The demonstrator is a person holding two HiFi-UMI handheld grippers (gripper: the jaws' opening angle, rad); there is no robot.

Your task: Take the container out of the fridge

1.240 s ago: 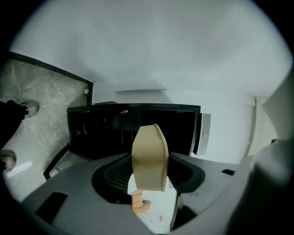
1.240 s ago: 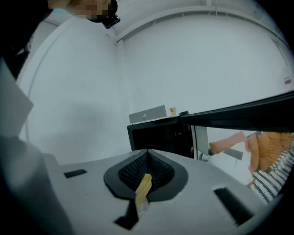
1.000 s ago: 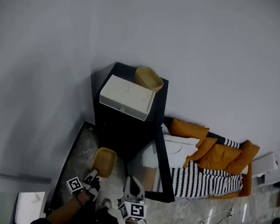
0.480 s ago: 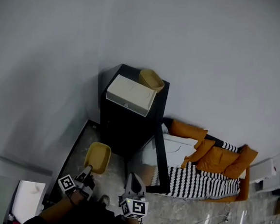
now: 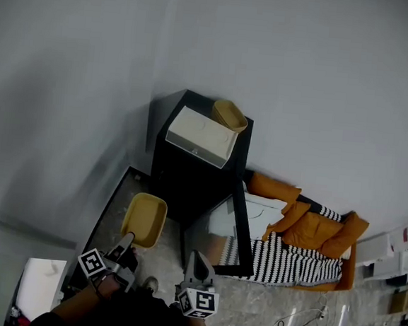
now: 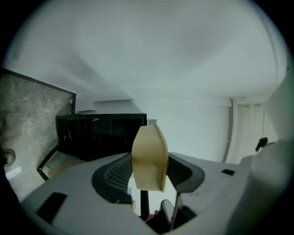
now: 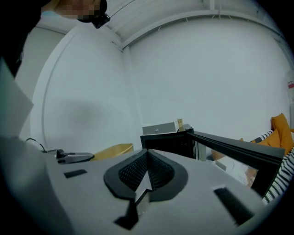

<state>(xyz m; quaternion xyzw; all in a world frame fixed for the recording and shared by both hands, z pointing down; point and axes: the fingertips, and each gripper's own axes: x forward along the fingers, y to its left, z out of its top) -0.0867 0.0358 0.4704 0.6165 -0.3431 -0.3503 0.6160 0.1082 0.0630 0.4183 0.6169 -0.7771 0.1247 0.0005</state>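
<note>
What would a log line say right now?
left gripper: holding yellow container, outside fridge | right gripper: shut, empty | fridge door: open

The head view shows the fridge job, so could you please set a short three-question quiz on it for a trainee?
1. True or false: the left gripper holds the yellow container.
2. The fridge door stands: A open, B shut.
3. Fill in: the right gripper has its jaws ____ and empty.
Key: 1 true; 2 A; 3 shut.
</note>
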